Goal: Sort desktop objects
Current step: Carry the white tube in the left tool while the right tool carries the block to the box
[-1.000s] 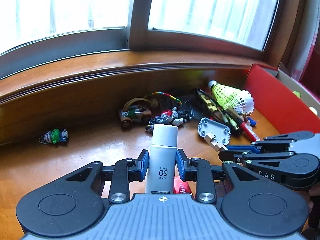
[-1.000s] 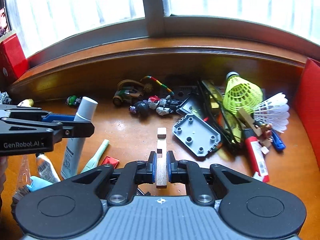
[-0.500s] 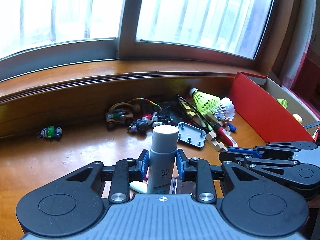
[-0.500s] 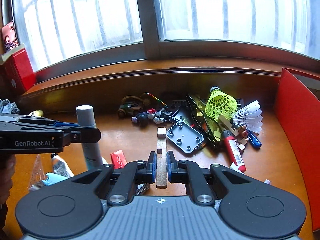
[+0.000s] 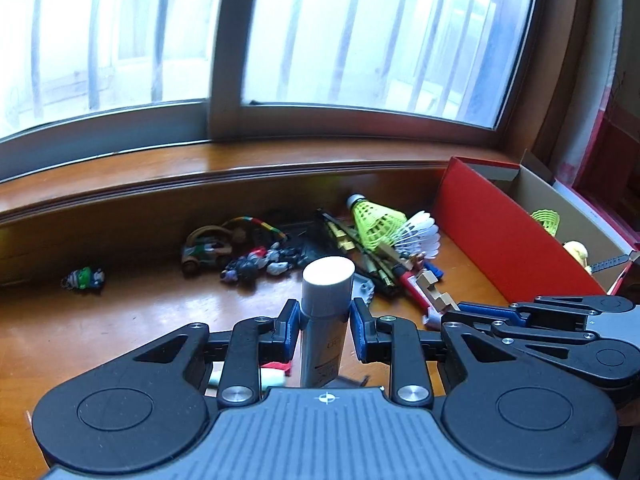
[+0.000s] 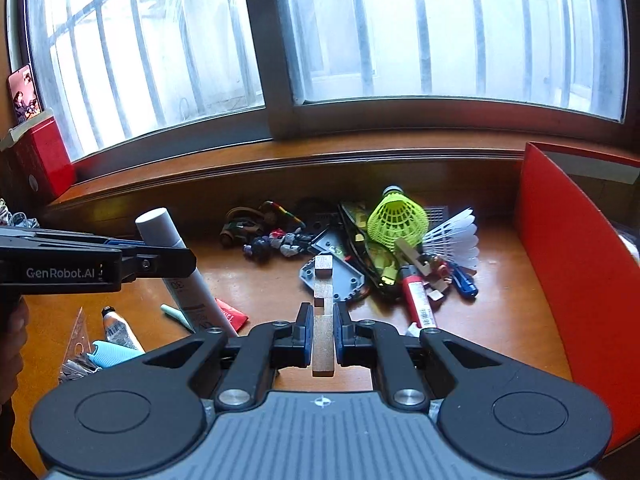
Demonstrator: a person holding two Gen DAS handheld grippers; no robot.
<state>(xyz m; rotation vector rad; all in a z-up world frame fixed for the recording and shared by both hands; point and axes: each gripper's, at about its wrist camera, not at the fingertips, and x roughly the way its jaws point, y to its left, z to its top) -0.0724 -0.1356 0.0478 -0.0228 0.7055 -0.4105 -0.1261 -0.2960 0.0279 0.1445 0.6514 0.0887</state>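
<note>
My left gripper (image 5: 323, 320) is shut on a white sunscreen bottle (image 5: 326, 312) and holds it above the wooden desk (image 5: 140, 320); the bottle also shows in the right wrist view (image 6: 176, 264). My right gripper (image 6: 323, 324) is shut on a notched wooden block (image 6: 323, 312), also held above the desk; the block shows in the left wrist view (image 5: 434, 294). A pile lies at the back: yellow shuttlecock (image 6: 396, 216), white shuttlecock (image 6: 456, 240), grey plastic plate (image 6: 344, 276), toy figures (image 6: 276, 240).
A red cardboard box (image 5: 500, 232) stands open at the right and holds a yellow shuttlecock (image 5: 546, 220). A small green figure (image 5: 84, 278) lies at the left. A tube (image 6: 118, 328), a red packet (image 6: 232, 316) and a ruler (image 6: 76, 344) lie near the front left.
Both grippers have risen and tilted up, each keeping its object. The bottle now stands higher above the desk and the pile looks farther away.
</note>
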